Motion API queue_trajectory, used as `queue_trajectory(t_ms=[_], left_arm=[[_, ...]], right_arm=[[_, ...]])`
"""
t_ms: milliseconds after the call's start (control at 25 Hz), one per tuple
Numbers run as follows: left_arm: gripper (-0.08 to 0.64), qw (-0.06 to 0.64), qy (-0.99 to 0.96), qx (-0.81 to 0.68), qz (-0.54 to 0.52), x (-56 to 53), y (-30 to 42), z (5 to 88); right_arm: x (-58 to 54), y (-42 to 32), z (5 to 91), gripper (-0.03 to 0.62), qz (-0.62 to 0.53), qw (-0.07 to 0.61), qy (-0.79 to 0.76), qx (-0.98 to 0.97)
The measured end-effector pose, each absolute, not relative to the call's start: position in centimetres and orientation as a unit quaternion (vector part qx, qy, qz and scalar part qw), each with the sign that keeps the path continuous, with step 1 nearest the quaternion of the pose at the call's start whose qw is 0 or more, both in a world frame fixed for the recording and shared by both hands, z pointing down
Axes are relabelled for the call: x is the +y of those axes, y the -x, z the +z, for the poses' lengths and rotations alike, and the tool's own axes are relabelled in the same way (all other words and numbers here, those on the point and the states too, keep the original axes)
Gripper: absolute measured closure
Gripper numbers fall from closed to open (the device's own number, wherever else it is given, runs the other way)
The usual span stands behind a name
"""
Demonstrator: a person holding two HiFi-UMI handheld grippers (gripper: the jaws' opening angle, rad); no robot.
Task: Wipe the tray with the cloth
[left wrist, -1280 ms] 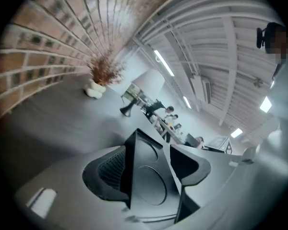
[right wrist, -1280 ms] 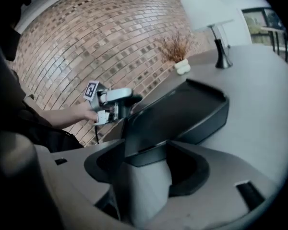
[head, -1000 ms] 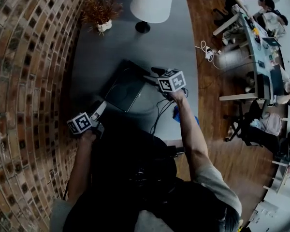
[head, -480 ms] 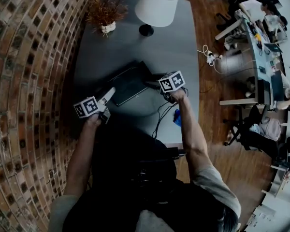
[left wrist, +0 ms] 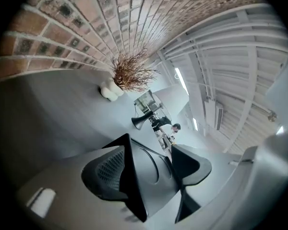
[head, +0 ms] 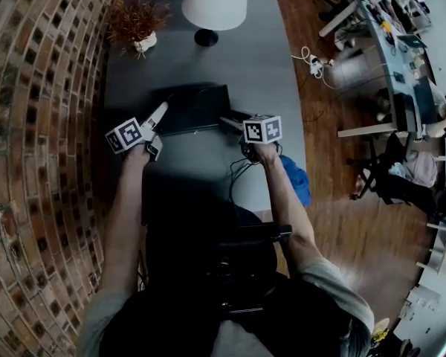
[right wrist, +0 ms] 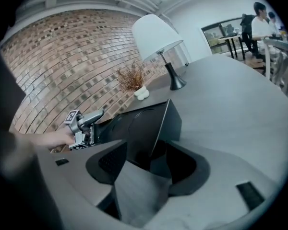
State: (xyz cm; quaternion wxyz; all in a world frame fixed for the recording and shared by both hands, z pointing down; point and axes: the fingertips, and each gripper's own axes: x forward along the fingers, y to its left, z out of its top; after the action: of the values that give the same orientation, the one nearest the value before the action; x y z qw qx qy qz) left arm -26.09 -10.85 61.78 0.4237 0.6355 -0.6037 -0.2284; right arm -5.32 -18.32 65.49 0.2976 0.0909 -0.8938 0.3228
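The left gripper (head: 160,113) has come up from the near edge of the table (head: 208,58) to the left corner of the tray (head: 197,108). Its jaws are apart, with the tray's low wall between them. The right gripper (right wrist: 146,152) is at the tray's right corner. Its jaws are apart and have just been closing in around that corner. The tray lay slanted before; now it sits straight between both tools. It is black, flat and smooth, with a thin rim. The pads (left wrist: 105,171) look like dark mesh. From above, the right cube (head: 262,129) hides one tray corner. A blue lump (head: 297,183) lies beside the right arm (head: 284,203); I cannot tell if it is the cloth.
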Motion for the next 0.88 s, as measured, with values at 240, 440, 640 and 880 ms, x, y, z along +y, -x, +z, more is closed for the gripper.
queue_trajectory(t_ms=[240,440,640,880], left_arm=[[0.279,0.414,-0.645,-0.609,-0.202,-7.8,22.8,61.5],[0.278,0.407,-0.637,-0.616,-0.223,-10.0,25.3,61.4],[0.278,0.406,-0.637,-0.613,-0.231,-11.8,26.0,61.1],[0.279,0.402,-0.636,-0.612,-0.242,-12.1,26.3,60.9]], right_arm=[[-18.6,5.3,65.4,0.342,0.32,0.308,-0.105,-0.89],[-19.1,6.7,65.6,0.335,0.319,0.32,-0.113,-0.885],[-20.7,7.2,65.4,0.314,0.319,0.323,-0.13,-0.881],[-21.1,7.6,65.2,0.331,0.317,0.314,-0.126,-0.886]])
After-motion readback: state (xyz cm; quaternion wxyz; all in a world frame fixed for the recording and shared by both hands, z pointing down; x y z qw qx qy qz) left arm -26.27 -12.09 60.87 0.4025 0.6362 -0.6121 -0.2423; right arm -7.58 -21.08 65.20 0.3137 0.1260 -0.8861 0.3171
